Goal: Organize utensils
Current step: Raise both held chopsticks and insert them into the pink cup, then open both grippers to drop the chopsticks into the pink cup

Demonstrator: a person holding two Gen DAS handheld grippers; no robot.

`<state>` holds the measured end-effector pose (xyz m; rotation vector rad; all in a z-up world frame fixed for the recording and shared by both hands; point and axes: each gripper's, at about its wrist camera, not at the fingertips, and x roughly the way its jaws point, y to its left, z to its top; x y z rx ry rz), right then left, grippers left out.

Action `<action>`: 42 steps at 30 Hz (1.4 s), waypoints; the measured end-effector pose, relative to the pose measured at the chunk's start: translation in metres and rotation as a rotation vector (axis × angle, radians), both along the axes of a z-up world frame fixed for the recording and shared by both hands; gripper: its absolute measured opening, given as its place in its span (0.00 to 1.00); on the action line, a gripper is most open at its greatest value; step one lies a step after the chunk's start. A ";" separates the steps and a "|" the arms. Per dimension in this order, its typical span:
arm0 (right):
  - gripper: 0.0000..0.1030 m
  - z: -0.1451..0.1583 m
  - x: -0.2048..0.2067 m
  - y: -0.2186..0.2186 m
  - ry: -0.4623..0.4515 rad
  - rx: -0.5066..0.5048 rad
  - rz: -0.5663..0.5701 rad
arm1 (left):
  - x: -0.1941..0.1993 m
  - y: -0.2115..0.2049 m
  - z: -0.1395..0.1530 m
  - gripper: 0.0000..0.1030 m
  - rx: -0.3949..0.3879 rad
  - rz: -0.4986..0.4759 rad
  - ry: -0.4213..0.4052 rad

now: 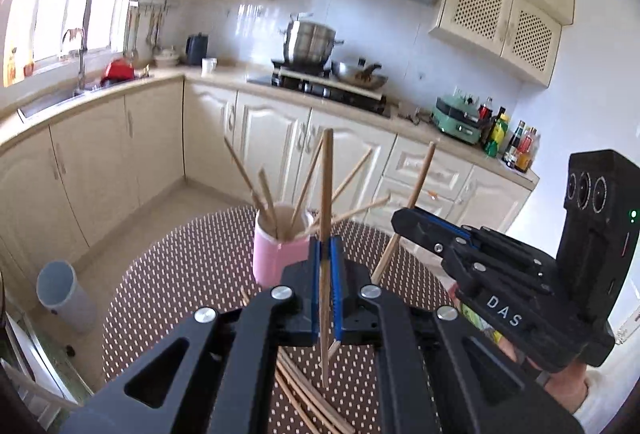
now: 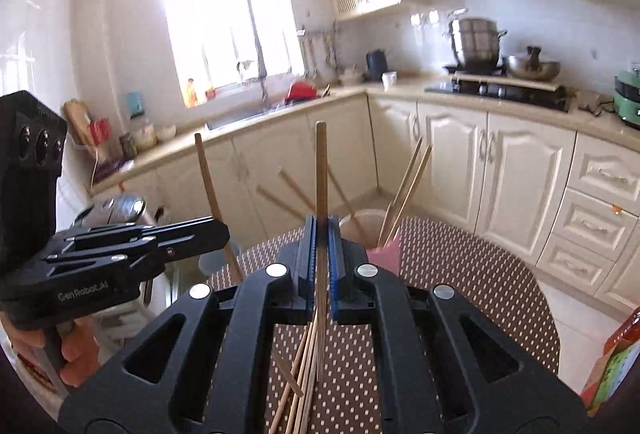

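Observation:
In the left wrist view my left gripper (image 1: 327,266) is shut on one wooden chopstick (image 1: 327,186) that stands upright between its blue pads. Just beyond it stands a pink cup (image 1: 276,258) holding several chopsticks that fan outward. At the right my right gripper (image 1: 402,224) is raised, shut on a second chopstick (image 1: 420,178). In the right wrist view the right gripper (image 2: 321,238) clamps its upright chopstick (image 2: 321,170), with the pink cup (image 2: 385,254) just right of it. The left gripper (image 2: 222,230) holds its chopstick (image 2: 208,174) at the left. Loose chopsticks (image 2: 304,374) lie on the dotted brown table (image 2: 460,274).
More loose chopsticks (image 1: 308,398) lie near the table's (image 1: 180,274) front edge. A grey bin (image 1: 60,294) stands on the floor at the left. Cream cabinets and a counter with a stove and pot (image 1: 310,42) run behind. A colourful package (image 2: 616,366) sits at the table's right edge.

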<state>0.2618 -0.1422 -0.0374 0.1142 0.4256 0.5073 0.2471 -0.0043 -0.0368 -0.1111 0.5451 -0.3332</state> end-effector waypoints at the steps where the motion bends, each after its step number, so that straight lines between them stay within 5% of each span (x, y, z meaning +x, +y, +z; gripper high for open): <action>1: 0.06 0.003 0.000 -0.001 -0.016 0.006 -0.012 | 0.000 -0.003 0.004 0.05 0.005 0.003 -0.022; 16: 0.06 0.044 0.036 -0.007 -0.215 0.034 -0.120 | 0.042 -0.022 0.063 0.05 0.028 0.142 -0.264; 23: 0.06 0.046 0.053 -0.006 -0.260 0.052 -0.155 | 0.062 -0.033 0.062 0.06 0.021 0.179 -0.354; 42: 0.06 0.002 0.074 0.009 -0.179 -0.021 -0.122 | 0.094 -0.033 -0.008 0.06 0.081 0.148 -0.240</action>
